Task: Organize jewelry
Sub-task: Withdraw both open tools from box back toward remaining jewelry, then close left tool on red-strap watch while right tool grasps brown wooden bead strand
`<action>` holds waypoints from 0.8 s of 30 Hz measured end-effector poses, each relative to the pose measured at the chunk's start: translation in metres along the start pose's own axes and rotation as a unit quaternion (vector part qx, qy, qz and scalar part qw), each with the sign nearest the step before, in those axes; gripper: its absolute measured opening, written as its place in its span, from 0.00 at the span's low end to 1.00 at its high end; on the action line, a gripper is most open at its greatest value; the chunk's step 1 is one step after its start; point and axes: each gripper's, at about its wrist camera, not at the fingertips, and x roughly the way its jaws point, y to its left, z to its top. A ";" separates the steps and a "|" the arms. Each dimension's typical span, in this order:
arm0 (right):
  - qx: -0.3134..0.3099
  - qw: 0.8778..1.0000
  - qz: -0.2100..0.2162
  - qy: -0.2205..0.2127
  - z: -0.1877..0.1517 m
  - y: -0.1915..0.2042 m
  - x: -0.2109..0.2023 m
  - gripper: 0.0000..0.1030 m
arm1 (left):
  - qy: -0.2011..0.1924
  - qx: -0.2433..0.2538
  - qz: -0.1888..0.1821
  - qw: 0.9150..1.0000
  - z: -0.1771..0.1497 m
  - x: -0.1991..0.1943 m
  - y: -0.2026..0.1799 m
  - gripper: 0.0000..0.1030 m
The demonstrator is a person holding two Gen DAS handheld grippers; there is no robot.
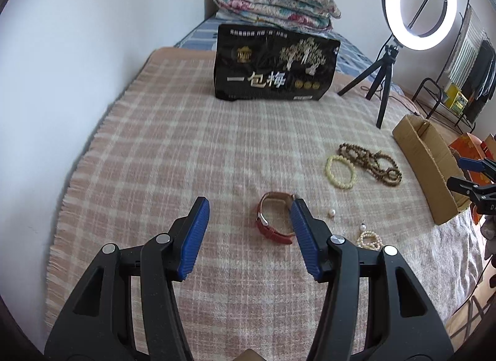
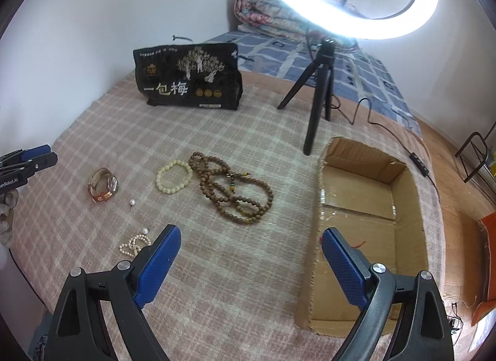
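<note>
The left gripper [image 1: 249, 215] hangs with fingers spread wide and empty; the watch [image 1: 274, 221] lies on the bed just inside its right finger. It should centre over the strap loop before closing. The right gripper [image 2: 249, 247] gapes too, box [image 2: 403, 193] beyond its right finger. The watch is red-strapped, curled on its side.

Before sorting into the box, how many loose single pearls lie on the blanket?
2: one round white loose pearl beside the red-strap watch, another touching the small pearl bracelet.
</note>
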 end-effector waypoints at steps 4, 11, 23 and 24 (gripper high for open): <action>-0.020 0.999 0.008 0.024 0.004 0.010 0.025 0.91 | 0.017 -0.005 -0.008 1.000 -0.006 0.017 0.002 0.54; -0.037 0.997 0.027 0.059 0.016 0.020 0.068 0.90 | 0.035 -0.008 -0.012 0.999 -0.010 0.040 0.003 0.54; -0.082 0.991 0.008 0.104 0.033 0.022 0.126 0.85 | 0.054 -0.012 -0.020 0.998 -0.014 0.066 0.008 0.54; -0.085 0.991 0.004 0.104 0.034 0.023 0.128 0.85 | 0.055 -0.011 -0.021 0.998 -0.015 0.068 0.007 0.54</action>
